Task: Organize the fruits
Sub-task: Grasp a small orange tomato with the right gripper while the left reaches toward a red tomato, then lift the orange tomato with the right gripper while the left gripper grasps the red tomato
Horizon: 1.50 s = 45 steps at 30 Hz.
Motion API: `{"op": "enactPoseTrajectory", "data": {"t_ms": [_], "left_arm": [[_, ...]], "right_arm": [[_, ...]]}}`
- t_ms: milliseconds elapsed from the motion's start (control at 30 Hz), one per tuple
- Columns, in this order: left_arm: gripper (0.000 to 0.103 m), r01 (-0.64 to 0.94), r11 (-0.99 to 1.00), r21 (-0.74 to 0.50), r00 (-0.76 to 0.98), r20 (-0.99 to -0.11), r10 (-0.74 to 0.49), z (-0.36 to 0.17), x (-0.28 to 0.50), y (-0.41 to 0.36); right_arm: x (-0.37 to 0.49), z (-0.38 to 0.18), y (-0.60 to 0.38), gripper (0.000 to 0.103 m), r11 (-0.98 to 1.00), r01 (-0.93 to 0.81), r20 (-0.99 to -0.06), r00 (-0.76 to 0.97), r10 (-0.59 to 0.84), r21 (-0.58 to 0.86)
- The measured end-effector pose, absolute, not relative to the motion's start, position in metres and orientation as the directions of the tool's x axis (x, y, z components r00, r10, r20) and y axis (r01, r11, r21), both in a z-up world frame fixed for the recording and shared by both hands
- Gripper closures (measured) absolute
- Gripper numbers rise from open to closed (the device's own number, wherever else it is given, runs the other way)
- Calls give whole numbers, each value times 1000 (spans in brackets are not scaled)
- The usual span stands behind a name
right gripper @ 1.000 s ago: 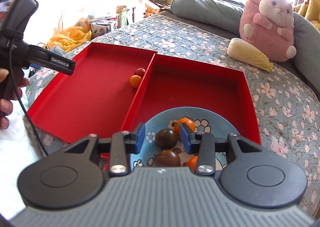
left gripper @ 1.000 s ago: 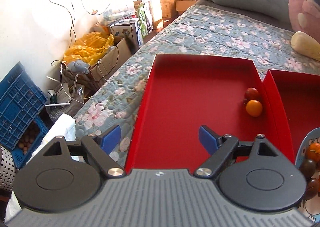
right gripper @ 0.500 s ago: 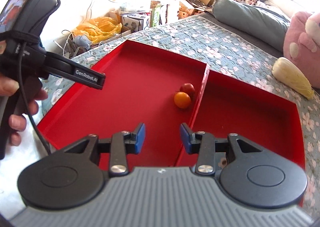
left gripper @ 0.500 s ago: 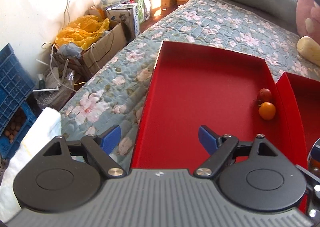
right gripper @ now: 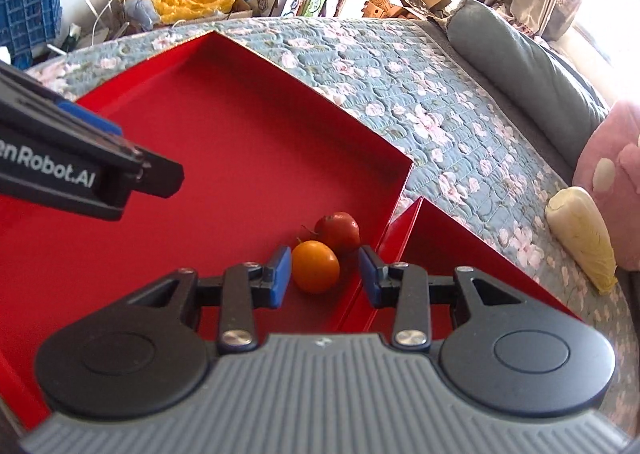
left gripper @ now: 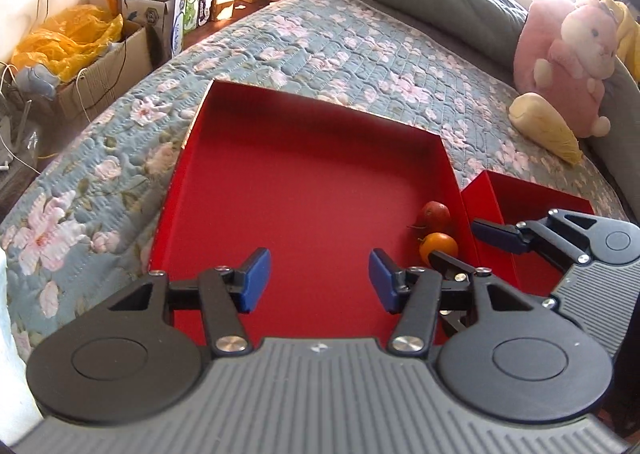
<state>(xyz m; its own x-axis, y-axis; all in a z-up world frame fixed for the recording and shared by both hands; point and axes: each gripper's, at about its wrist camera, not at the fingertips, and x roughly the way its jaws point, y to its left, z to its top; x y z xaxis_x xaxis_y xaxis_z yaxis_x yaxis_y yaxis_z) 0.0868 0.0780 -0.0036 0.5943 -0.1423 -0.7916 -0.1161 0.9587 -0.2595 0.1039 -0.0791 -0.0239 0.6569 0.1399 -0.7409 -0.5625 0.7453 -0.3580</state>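
The small round orange tomato [right gripper: 315,266] lies in the near right corner of the shallow red cardboard tray [right gripper: 248,157], directly ahead between the unclenched right tool [right gripper: 323,277], far nearer than the empty left tool [left gripper: 318,281], whose jaws are closing.

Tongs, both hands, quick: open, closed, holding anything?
Left tongs: open and closing, nothing between them, over the left red tray.
Right tongs: open, holding nothing; orange tomato sits between the pads, unpinched.
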Motion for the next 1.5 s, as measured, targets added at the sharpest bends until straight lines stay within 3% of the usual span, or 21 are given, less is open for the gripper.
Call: {"op": "enactPoseTrajectory", "data": {"t_ms": [233,600,1000,1167,1500], "left_arm": [[42,-135,969,-206,499,-859,-113,-25,96,74],[42,-96,991,-95,523,-852,-31,-26,93,67],[42,-88,994,56,633,-768,100,-12,87,55],[42,-104,993,62,642,-758,114,-10,85,56],[42,-128,990,57,621,-774,125,-13,81,60]], "right_arm": [[100,-45,-63,63,630,-633,-749,652,121,-450],[104,-50,-65,70,612,-607,-699,705,119,-507],[90,-23,-91,73,777,-595,-763,595,252,-207],[76,-14,-103,75,814,-573,-763,565,313,-90],[60,-16,-115,74,813,-576,-765,561,318,-85]]}}
